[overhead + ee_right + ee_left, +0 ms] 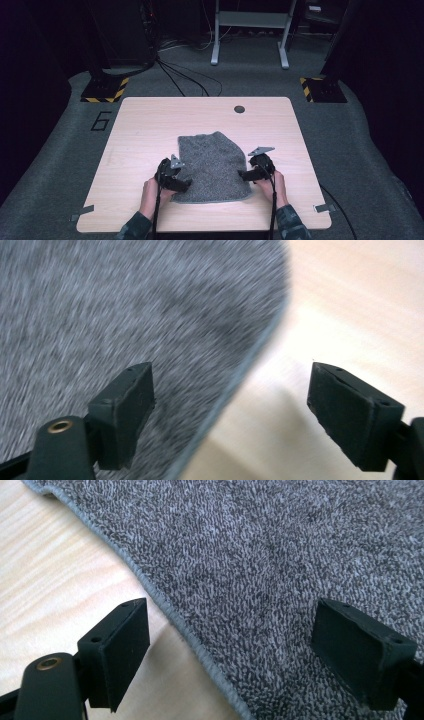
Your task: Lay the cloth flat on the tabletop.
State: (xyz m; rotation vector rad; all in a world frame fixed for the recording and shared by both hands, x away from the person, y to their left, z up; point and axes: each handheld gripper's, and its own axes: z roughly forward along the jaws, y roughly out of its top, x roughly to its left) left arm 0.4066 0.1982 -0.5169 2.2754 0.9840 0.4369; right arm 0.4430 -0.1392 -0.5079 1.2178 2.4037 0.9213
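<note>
A grey terry towel [212, 165] lies folded flat on the near half of the light wooden table [150, 125]. My left gripper [184, 184] is low at the towel's near left edge. In the left gripper view its jaws [232, 615] stand open astride the hemmed edge of the towel [280, 555], one jaw over bare wood [60, 570] and one over cloth. My right gripper [244, 175] sits at the towel's right edge. In the blurred right gripper view it is open [230, 375], straddling the edge of the towel [125, 305] and the table [350, 300]. Neither gripper pinches the cloth.
A dark round hole [239, 108] marks the table's far side. Grey tape strips [81, 213] [324, 208] stick out at the near corners. Stands with yellow-black bases [105, 90] [320, 89], floor cables [185, 75] and a white frame [248, 30] lie beyond the table.
</note>
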